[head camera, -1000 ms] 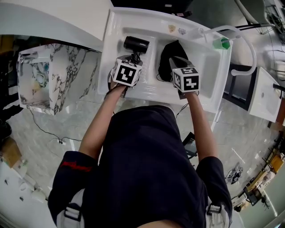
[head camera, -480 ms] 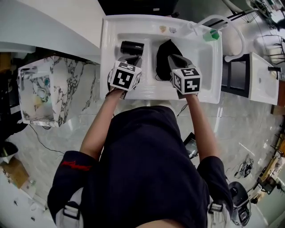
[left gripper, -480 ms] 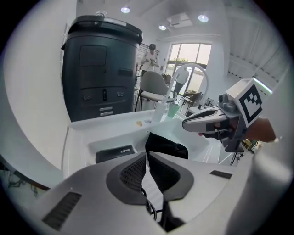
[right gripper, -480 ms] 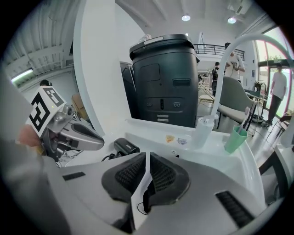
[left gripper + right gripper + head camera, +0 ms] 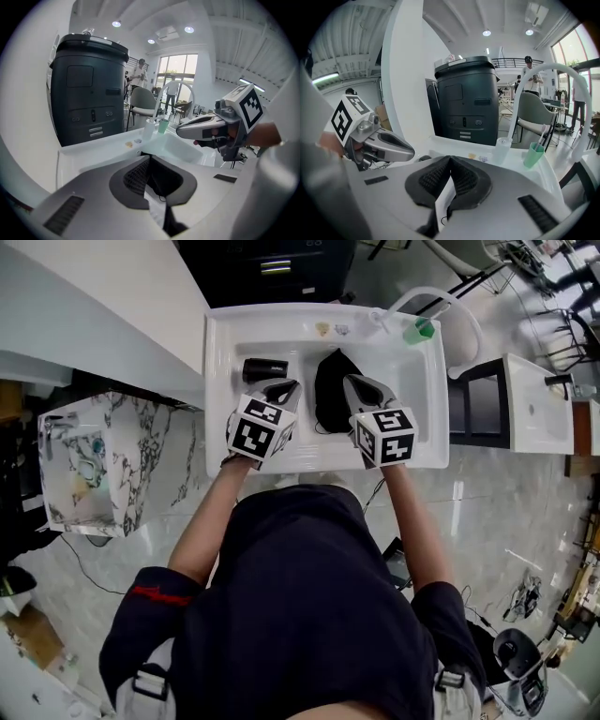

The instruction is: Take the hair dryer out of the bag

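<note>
**Tongs both shut, hair dryer (image 5: 265, 369) lying loose in the sink (image 5: 217, 381)**

Both pairs are pinched right down, pads meeting. I can't see anything caught in the left tongs (image 5: 287, 384), and it's the same for the right tongs (image 5: 352, 381). Each one's own camera just shows black pads pressed together. They hover side by side over the front half of the sink, pointing away from the person and down.

The hair dryer is already out. It lies flat on the basin floor in the left part, with its long axis running left to right, crosswise to the way the tongs point. The black bag (image 5: 334, 397) is slumped in the middle of the basin, with a strip of white between the two.

The bit that matters is that the dryer sits just past the tip of the left tongs and a touch to the left, so that hand is clearly nearer. The right tongs hang over the bag instead. My guess is the job's basically done. If the dryer needs another pick, it's a left-hand grab: open up first, then close across the short side.
</note>
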